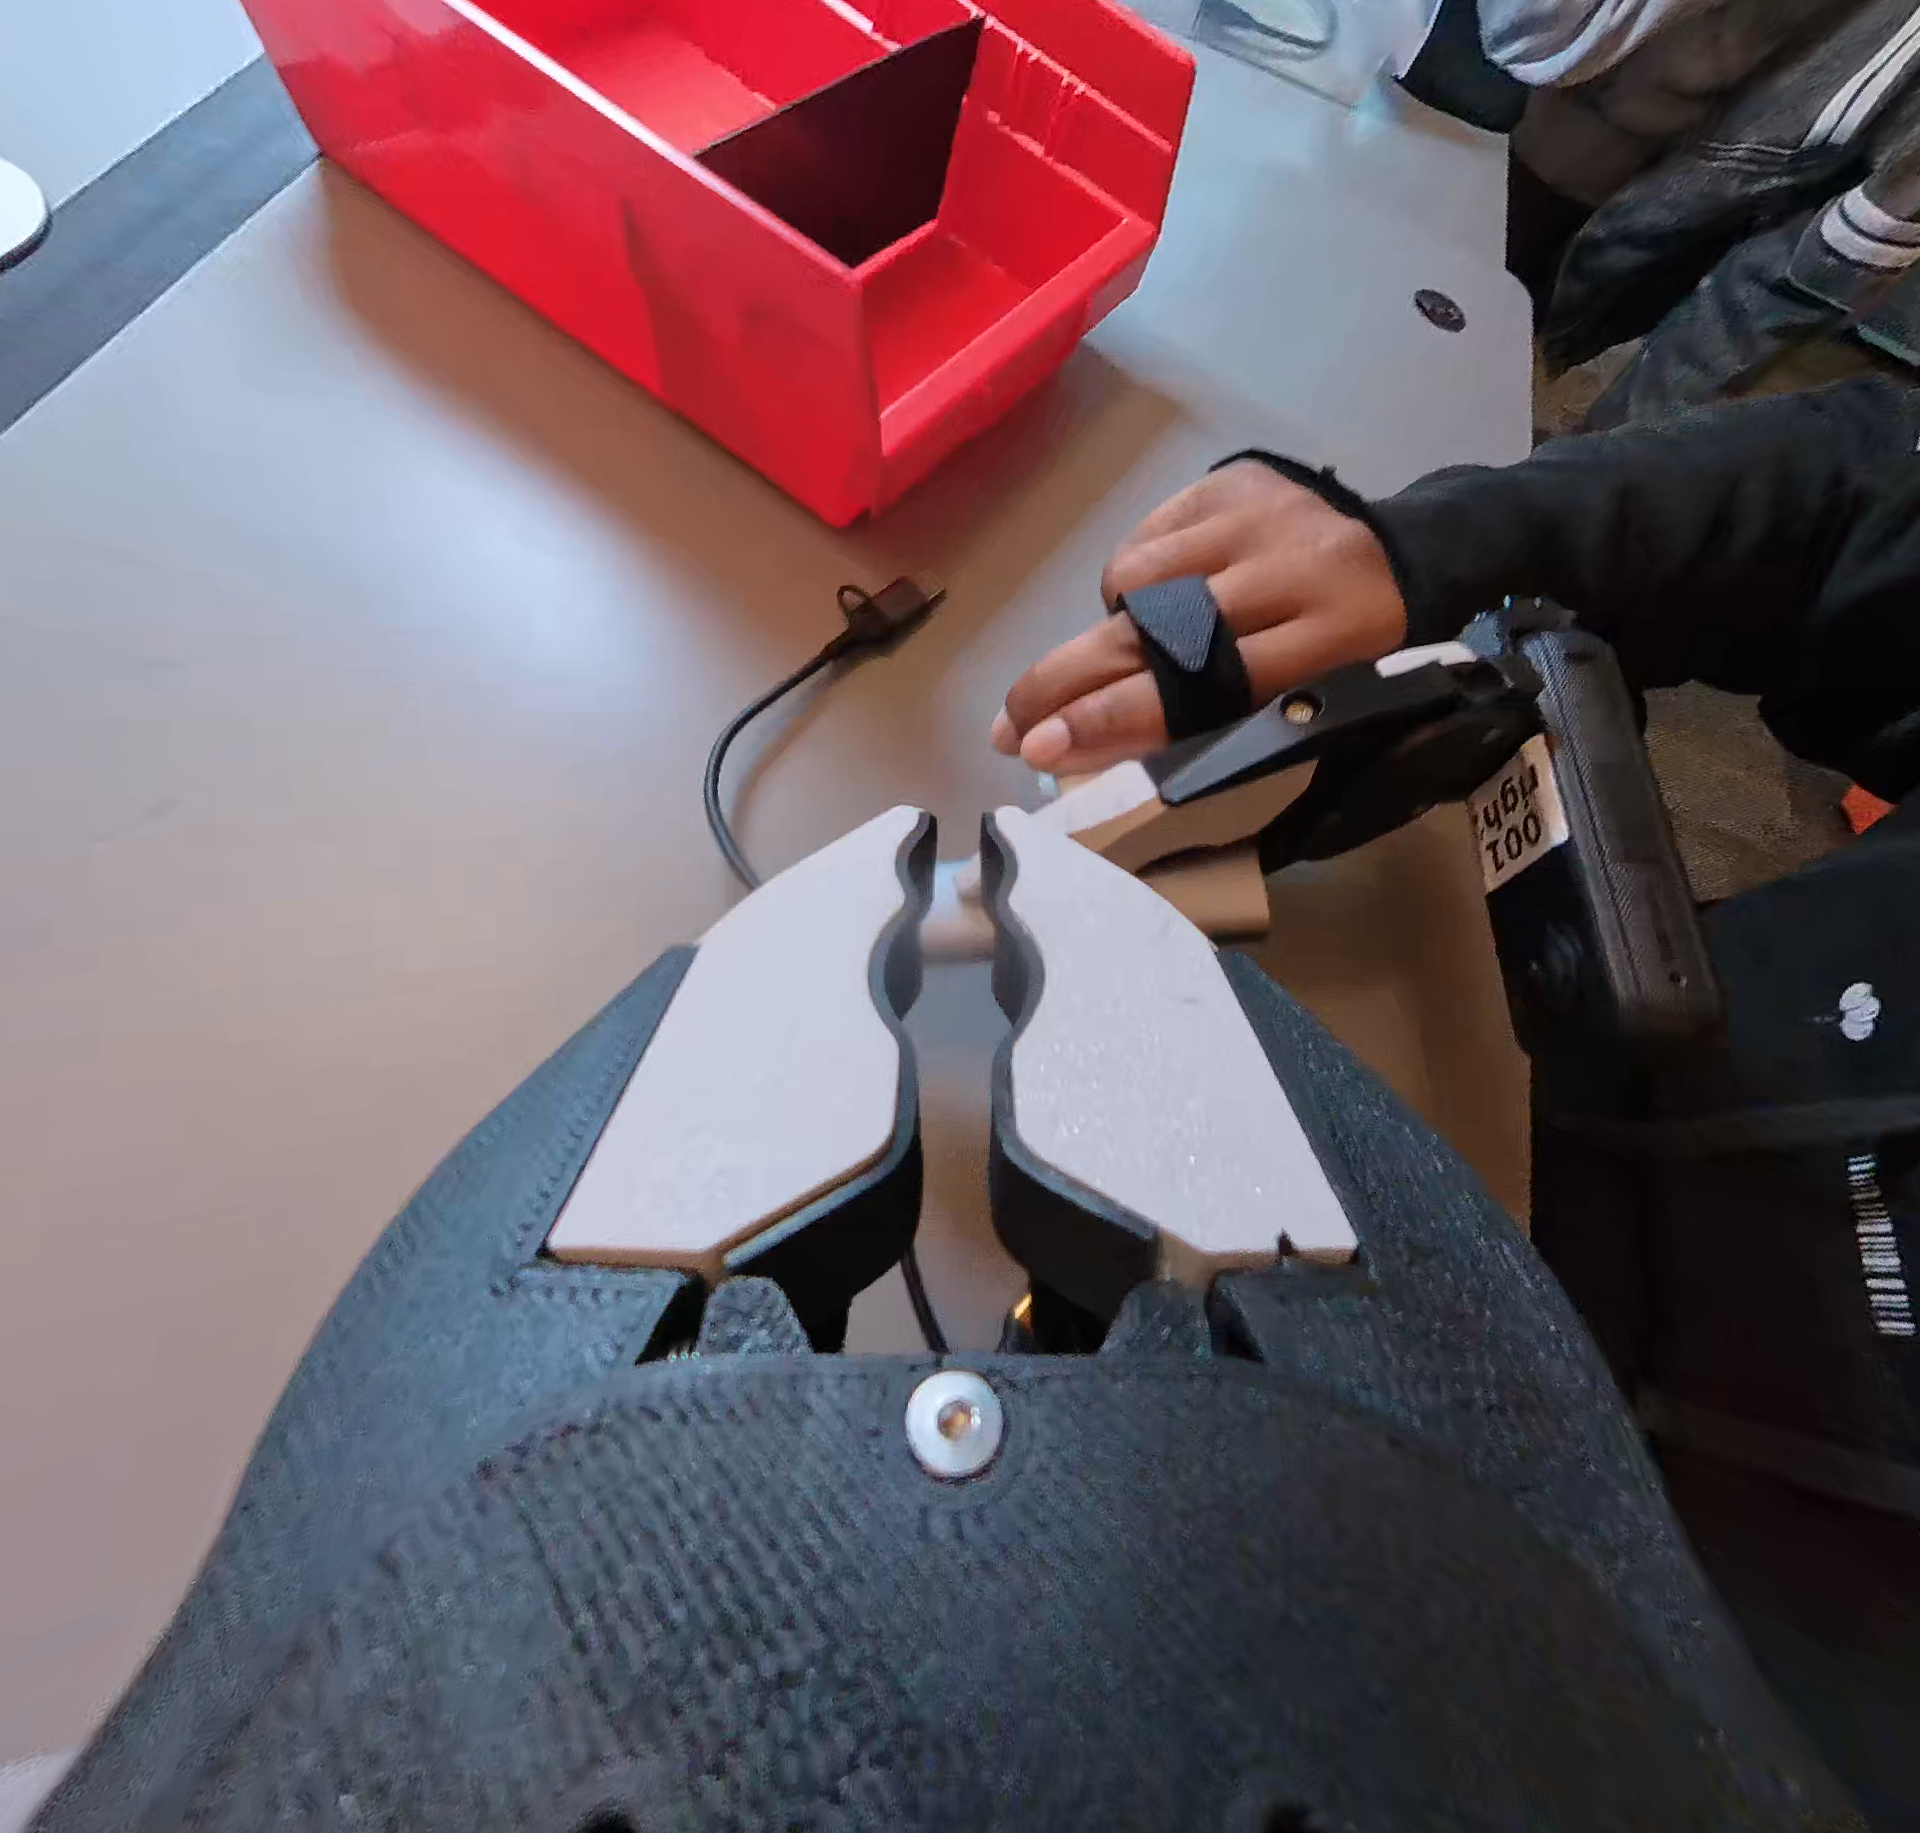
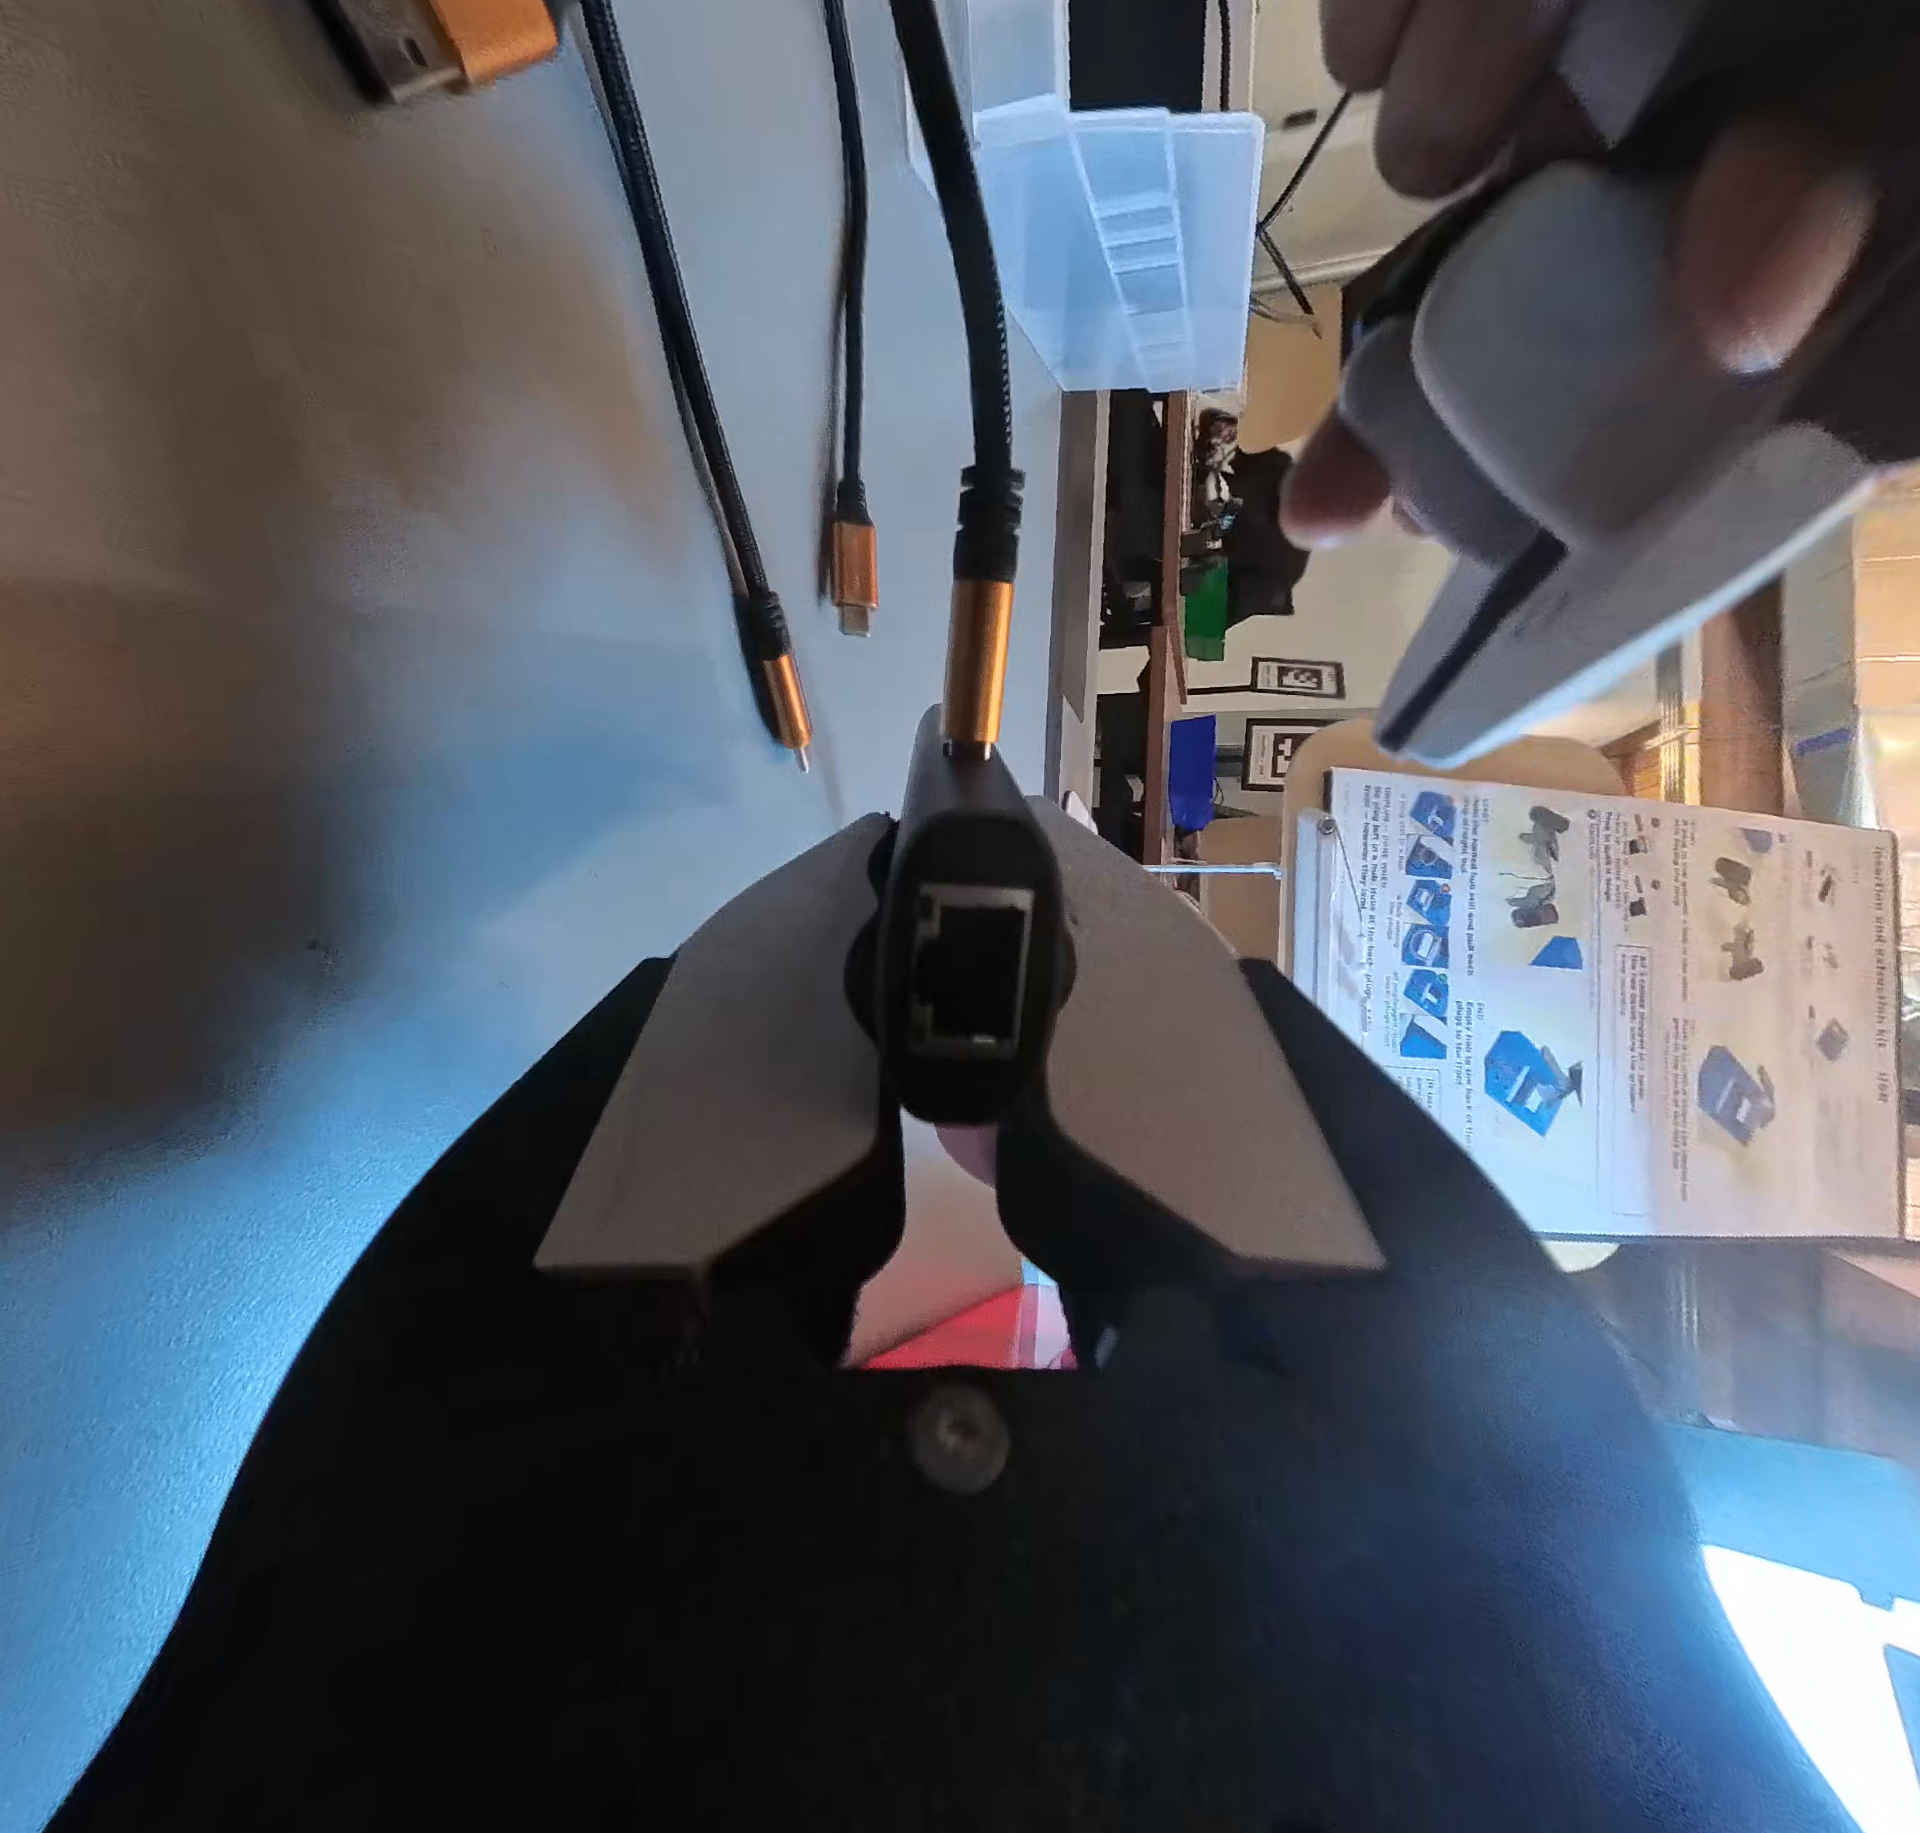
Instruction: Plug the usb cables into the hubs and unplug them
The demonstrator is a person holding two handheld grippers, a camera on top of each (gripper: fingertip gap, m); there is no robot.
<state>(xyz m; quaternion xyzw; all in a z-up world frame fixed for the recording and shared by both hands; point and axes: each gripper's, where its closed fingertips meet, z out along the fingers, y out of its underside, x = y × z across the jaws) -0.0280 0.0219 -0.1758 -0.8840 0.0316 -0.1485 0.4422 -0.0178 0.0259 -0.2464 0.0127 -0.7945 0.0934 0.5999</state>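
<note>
My right gripper [image 2: 966, 848] is shut on a dark hub [image 2: 971, 962] whose network port faces the camera. A thick black braided cable's orange plug [image 2: 977, 661] sits in the hub's far end. My left gripper [image 1: 958, 833] is empty, its jaws almost together with a thin gap. It hovers over the table beside the right gripper [image 1: 1081, 827], which comes in from the right. The hub is hidden in the left wrist view. The left gripper also shows in the right wrist view [image 2: 1403, 734], apart from the plug.
Loose orange-ended cables lie on the table: a flat USB plug [image 2: 447, 7], a small plug [image 2: 852, 578] and a thin one [image 2: 784, 692]. A thin black cable with a black connector [image 1: 888, 607] lies before a red bin [image 1: 520, 173]. A clear plastic box [image 2: 1132, 245] stands at the table edge. There is about 8 cm between the tips of the two grippers.
</note>
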